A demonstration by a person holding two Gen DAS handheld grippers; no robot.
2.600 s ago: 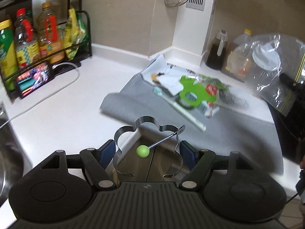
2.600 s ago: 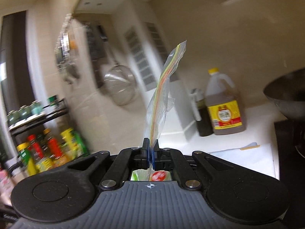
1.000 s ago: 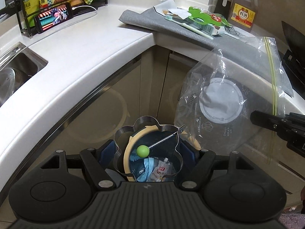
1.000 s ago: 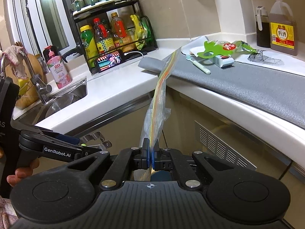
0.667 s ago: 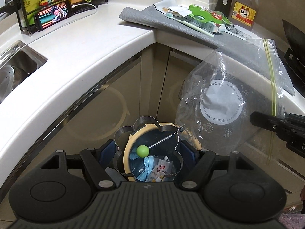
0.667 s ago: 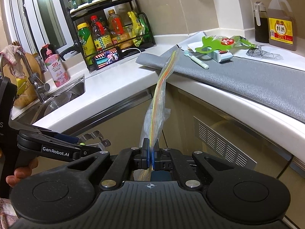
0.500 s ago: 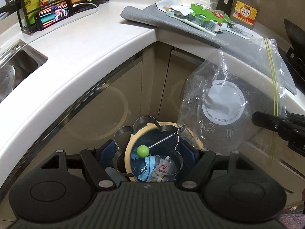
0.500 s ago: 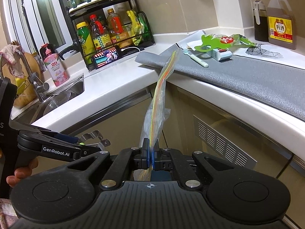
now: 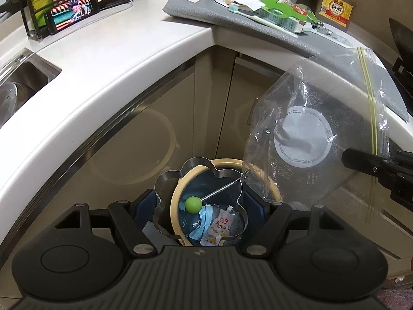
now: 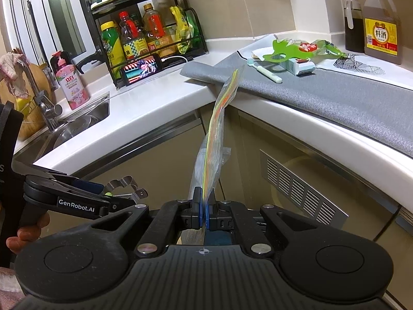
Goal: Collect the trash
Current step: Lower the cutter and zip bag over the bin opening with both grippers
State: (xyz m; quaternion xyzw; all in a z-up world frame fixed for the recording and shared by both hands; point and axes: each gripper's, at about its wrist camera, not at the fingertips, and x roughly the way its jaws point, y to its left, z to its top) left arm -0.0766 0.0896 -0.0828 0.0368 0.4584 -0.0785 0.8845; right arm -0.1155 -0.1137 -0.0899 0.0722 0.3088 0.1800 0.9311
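Two claws are working below the edge of the kitchen surface (image 9: 108,59). The left claw (image 9: 200,204) is gripping a flower-shaped metal ring (image 9: 198,178) between its blue pads, the ring's thin wire handle ending in a small green ball (image 9: 193,204). The ring is hanging directly over a round bin (image 9: 178,199) with a cream rim and a dark blue liner; inside the bin, seen through the ring, a blue crumpled piece (image 9: 204,217) and a small white pouch (image 9: 222,226) are lying together.

The right claw (image 10: 204,213) is pinching the edge of a clear zip bag (image 10: 214,152), its pads closed tight on the plastic, so the bag is rising edge-on from between them in the right wrist view. From the left wrist view the same bag (image 9: 309,139) is hanging flat-on just to the right of the bin, with a round white print on its face and a yellow-green zip strip down its right side, the right claw (image 9: 361,161) reaching in from the right edge.

Up on the surface, on a gray mat (image 10: 322,95), more trash is lying well apart from both claws: a green cut-out piece (image 10: 286,49), a toothbrush (image 10: 265,71) and a small box (image 10: 300,67).
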